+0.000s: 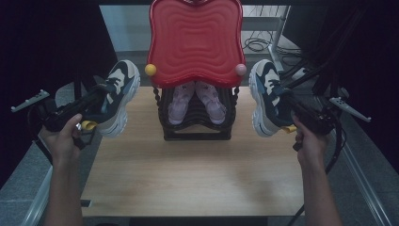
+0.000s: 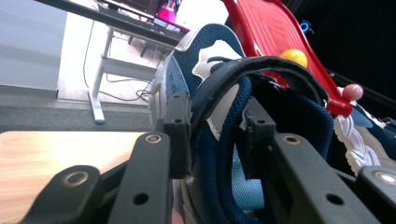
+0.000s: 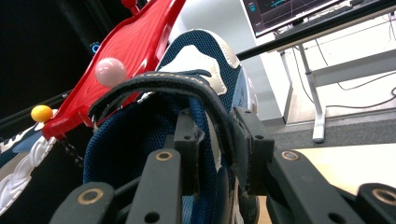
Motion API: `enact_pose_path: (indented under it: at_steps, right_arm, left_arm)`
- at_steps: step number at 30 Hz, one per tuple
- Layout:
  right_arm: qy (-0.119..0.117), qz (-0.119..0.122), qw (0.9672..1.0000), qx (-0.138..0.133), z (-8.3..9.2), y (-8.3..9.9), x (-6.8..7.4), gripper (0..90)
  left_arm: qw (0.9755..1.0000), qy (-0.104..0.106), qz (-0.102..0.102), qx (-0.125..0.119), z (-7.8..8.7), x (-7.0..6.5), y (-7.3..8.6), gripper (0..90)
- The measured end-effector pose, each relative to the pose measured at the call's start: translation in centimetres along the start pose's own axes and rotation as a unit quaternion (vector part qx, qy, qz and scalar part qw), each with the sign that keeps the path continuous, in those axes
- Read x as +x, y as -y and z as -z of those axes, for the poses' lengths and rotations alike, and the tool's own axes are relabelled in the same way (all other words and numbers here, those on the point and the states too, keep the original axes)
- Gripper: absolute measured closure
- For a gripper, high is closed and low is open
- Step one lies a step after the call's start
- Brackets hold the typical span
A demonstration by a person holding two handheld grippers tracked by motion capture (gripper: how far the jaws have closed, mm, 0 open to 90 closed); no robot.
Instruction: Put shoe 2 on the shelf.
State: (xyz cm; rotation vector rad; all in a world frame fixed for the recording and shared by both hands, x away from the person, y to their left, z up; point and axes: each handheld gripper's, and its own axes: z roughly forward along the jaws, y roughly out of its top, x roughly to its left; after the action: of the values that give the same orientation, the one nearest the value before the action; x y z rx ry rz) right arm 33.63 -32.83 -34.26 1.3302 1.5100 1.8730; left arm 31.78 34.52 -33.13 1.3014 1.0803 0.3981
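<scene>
Above the left edge of the wooden bench [image 1: 188, 174], my left tool [image 2: 212, 133] is clamped on the collar wall of a navy-and-white sneaker [image 1: 116, 96], one jaw outside the shoe and one inside its opening, the shoe raised clear of the benchtop with its toe pointing away from me and its thick white sole facing outward. At centre, toward the far side of the bench, a black shoe rack [image 1: 196, 117] holds a pair of pink shoes [image 1: 196, 101] on its lower tier, under a wavy red top shelf [image 1: 195, 40] tipped with a yellow knob [image 1: 150, 69] on its left corner and a pink knob [image 1: 240, 69] on its right. Just beside that pink knob, my right tool [image 3: 215, 135] grips the matching sneaker [image 1: 267, 96] the same way, jaws pinching the padded collar, the shoe lifted off the bench beside the rack. Each sneaker hangs level with the red shelf's near corners, one either side of the rack
</scene>
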Motion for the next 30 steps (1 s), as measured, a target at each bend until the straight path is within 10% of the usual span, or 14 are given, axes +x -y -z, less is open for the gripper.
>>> enact_pose_path:
  at_steps: [30]
  right_arm:
    - [-0.022,0.004,0.9996,-0.019,-1.3,-4.2,2.2,72.1]
  left_arm:
    - [0.9990,-0.001,-0.036,-0.026,-1.4,-2.1,-4.3,68.7]
